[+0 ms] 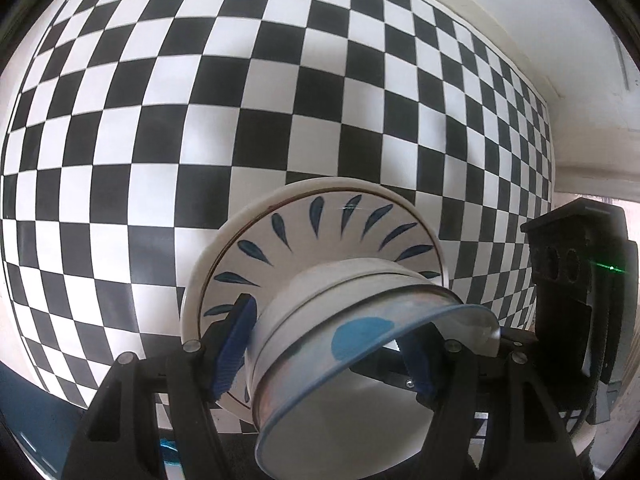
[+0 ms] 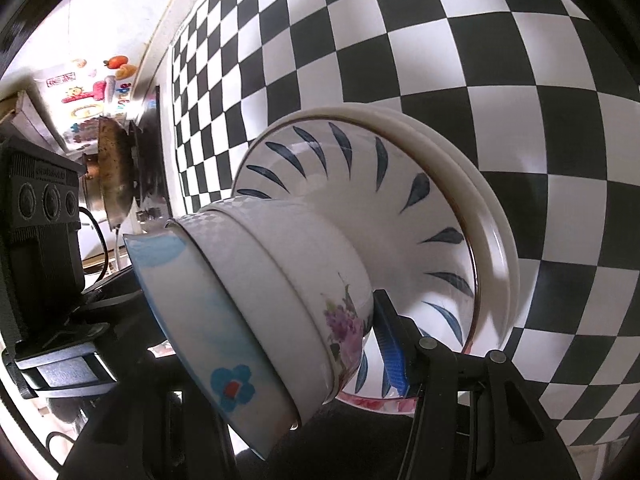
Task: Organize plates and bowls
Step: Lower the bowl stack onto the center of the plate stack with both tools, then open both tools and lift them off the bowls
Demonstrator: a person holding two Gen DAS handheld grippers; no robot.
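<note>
A stack of dishes stands on the checkered cloth: white plates at the bottom, a plate with blue leaf marks on them, then nested bowls. The top bowl is white with a blue rim and blue flower; a bowl with purple flowers sits under it. My left gripper is closed around the bowls, blue pads on both sides. My right gripper grips the same stack from the opposite side; one blue pad shows, the other finger is hidden.
The black and white checkered cloth covers the table. Each view shows the other gripper's black body. A metal pot on a stove stands at the far left, by a wall with colourful stickers.
</note>
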